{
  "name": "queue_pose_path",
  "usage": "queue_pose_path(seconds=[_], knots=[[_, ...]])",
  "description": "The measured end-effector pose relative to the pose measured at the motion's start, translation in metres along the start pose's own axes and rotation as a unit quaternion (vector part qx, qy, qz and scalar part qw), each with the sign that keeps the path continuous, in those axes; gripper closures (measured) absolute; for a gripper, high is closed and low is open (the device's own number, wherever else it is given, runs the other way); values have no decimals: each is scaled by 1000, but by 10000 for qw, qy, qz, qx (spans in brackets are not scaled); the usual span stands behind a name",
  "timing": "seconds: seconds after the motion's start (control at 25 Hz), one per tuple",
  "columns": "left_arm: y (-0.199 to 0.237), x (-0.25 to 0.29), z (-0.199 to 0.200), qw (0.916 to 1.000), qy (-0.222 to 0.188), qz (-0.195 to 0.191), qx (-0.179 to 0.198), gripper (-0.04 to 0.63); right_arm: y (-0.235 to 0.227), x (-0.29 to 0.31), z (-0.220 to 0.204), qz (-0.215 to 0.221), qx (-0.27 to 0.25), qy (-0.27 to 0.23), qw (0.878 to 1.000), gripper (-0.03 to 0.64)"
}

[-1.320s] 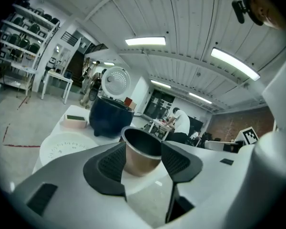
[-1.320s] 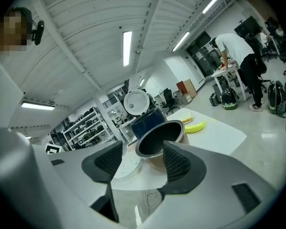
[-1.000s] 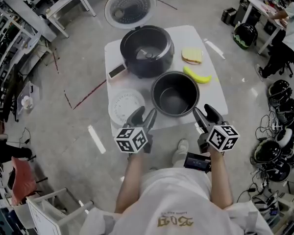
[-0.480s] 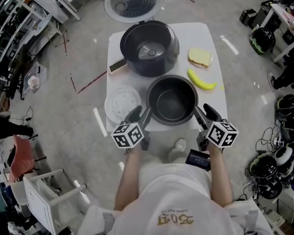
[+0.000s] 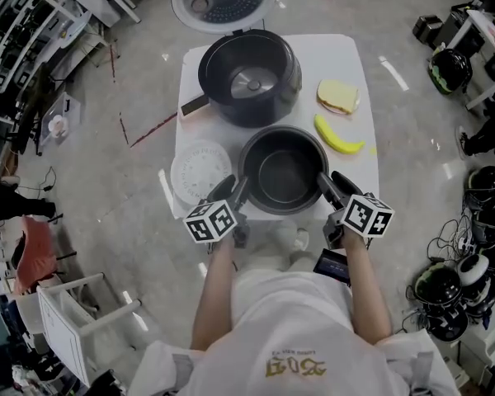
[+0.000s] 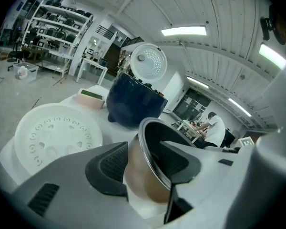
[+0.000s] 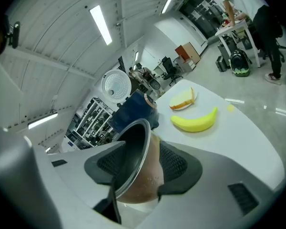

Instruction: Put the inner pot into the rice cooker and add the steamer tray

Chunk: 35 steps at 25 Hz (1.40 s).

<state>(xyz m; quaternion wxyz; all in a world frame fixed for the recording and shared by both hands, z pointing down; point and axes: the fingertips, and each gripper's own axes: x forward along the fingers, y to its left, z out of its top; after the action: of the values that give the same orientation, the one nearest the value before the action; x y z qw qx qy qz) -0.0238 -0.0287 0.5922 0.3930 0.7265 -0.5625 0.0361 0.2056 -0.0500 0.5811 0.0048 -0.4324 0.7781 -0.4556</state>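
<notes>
Lifting early, you'll drop the inner pot (image 5: 285,172): left gripper (image 5: 237,183) and right gripper (image 5: 331,181) just closing astride its rim, unclamped.

My left grey gripper (image 5: 235,186) and right grey gripper (image 5: 331,181) tip downward. Their jaws have just been closing, still loose, over the dark round metal pot (image 5: 285,172) wall.

A white rectangular table (image 5: 351,52) is seen from above. At its far side sits a dark rice cooker (image 5: 249,77) with its lid thrown back, and a small flat box (image 5: 191,106) lies just beside it on the left. Close in front of the cooker, the dark inner pot (image 5: 282,170) stands by the near edge. A round white steamer tray (image 5: 200,172) lies at the table's left edge, just beside the pot. On the right lie a sandwich (image 5: 338,96) and, nearer, a yellow banana (image 5: 338,136).
</notes>
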Motion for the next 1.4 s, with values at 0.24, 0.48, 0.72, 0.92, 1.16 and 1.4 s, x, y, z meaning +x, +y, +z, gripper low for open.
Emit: queue_pose_path(seconds=[0.24,0.48,0.72,0.92,1.16,1.4], knots=[[0,13,-5,9998,-19,-9,-198,397,-7,4,-1,-4,42,11,10000,420],[-6,17,-4,9991,-116,-247,-325,485,-8,12,0,-106,-140,44,9998,538],[-4,15,-2,9985,-185,-265,-450,492,-5,14,-1,-8,1,93,10000,545],[-2,17,-1,9985,-183,-224,-472,497,-6,17,-2,22,155,34,9999,551],[-5,21,-4,9983,-146,-257,-493,502,-14,15,1,20,596,-60,9982,563],[-8,10,-7,9976,-123,-328,-598,511,-7,3,-2,-19,735,-60,9973,572]])
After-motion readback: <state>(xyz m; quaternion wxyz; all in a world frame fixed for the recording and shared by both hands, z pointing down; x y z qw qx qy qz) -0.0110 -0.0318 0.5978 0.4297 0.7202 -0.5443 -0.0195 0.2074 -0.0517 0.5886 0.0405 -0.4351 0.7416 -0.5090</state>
